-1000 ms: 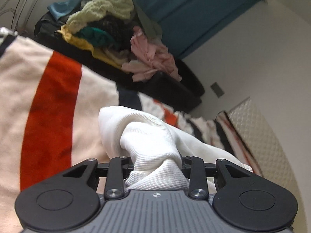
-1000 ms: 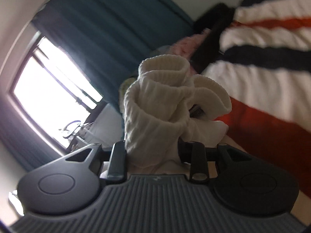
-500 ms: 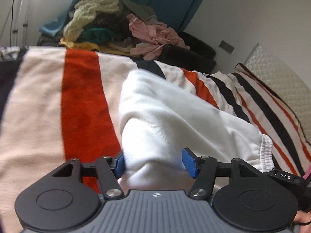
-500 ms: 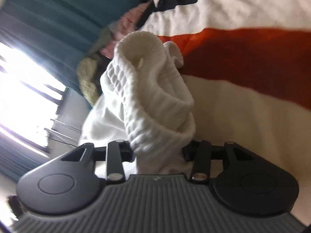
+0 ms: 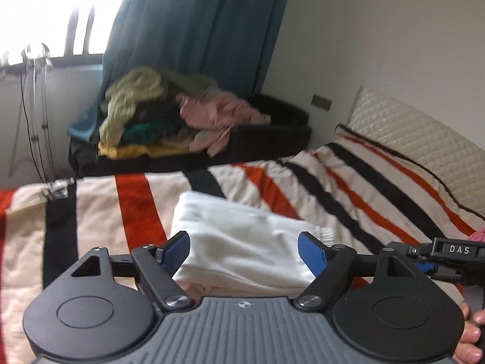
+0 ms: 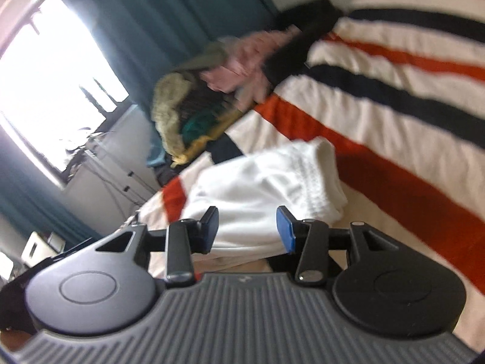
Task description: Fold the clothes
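The left hand-held gripper (image 5: 244, 250) is wide open. Its two blue pads (image 5: 175, 248) stand far apart, one on each side of the white garment (image 5: 242, 242), and they hold nothing. The body of the tool is dark grey plastic with raised ribs and two round black discs.

The right hand-held gripper (image 6: 247, 227) is open too. Its blue pads (image 6: 285, 227) sit apart in front of the same white garment (image 6: 260, 188) and squeeze nothing. In the left wrist view, the right hand-held gripper (image 5: 448, 257) shows at the right edge, with a small label that reads DAS.

The white garment lies folded in a flat, soft stack on the bed. One end has a thick ribbed band (image 6: 321, 176) that curls over. The cloth looks smooth and a bit fluffy.

Under it is a fuzzy striped blanket (image 5: 348, 200) with wide cream, orange-red and black bands.

Farther back, a cream quilted headboard (image 5: 418, 139) with a diamond pattern stands by the wall. Past the bed's edge is a black container (image 5: 272, 139) with a messy pile of clothes (image 5: 169, 112): yellow-green knit, pink, teal and yellow. Behind hangs a long teal curtain (image 5: 194, 30) beside a bright window (image 5: 51, 9).
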The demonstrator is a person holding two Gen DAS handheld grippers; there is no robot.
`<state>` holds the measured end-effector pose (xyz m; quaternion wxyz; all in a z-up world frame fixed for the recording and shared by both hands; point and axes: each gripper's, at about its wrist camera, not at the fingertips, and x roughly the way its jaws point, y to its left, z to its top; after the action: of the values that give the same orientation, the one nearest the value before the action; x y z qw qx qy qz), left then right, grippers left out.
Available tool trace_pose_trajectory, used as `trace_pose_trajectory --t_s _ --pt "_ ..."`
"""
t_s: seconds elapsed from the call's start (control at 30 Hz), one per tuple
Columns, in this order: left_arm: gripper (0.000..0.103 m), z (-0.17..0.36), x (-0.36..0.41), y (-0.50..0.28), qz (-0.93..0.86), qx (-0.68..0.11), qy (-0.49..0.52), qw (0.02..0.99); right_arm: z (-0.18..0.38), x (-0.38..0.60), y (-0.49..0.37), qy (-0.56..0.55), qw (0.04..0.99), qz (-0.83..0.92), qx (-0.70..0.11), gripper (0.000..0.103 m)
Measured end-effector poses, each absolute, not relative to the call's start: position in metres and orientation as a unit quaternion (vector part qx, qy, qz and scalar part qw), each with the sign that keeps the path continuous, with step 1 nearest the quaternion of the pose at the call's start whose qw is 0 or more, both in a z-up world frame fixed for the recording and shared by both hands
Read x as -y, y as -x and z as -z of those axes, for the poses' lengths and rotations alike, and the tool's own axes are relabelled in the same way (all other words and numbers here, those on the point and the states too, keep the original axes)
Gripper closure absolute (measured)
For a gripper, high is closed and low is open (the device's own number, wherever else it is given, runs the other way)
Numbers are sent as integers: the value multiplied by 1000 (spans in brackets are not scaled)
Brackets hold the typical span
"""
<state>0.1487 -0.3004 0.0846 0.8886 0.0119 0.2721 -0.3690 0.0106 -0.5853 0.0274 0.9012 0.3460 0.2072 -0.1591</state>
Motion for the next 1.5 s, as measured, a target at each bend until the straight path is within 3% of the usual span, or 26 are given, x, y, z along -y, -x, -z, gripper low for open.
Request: trace_pose_trajectory --t_s 0.3,0.37,0.4,0.47,0.57,0.93,1.17,1.5 --pt "9 -137 241 -39 364 -232 -25 901 -94 510 69 -281 934 132 -176 57" --pt "8 -140 222 -18 356 -216 -25 909 -99 495 86 -270 939 131 -167 40" --pt "3 -138 211 -8 349 -208 -24 913 -99 486 95 -263 942 129 -162 37" --pt "1 -133 189 11 336 -193 -21 922 -95 469 109 -247 949 117 -156 15" --pt "0 -120 162 31 328 -189 -19 925 -86 443 126 -215 957 122 -149 9" --pt "0 -54 117 67 308 -168 -27 936 -22 389 132 -143 971 163 -98 9" --pt "0 -32 113 57 289 -170 -5 942 24 388 120 -142 967 184 -104 9" --pt "0 -5 121 41 265 -197 -28 944 47 382 107 -109 964 213 -119 9"
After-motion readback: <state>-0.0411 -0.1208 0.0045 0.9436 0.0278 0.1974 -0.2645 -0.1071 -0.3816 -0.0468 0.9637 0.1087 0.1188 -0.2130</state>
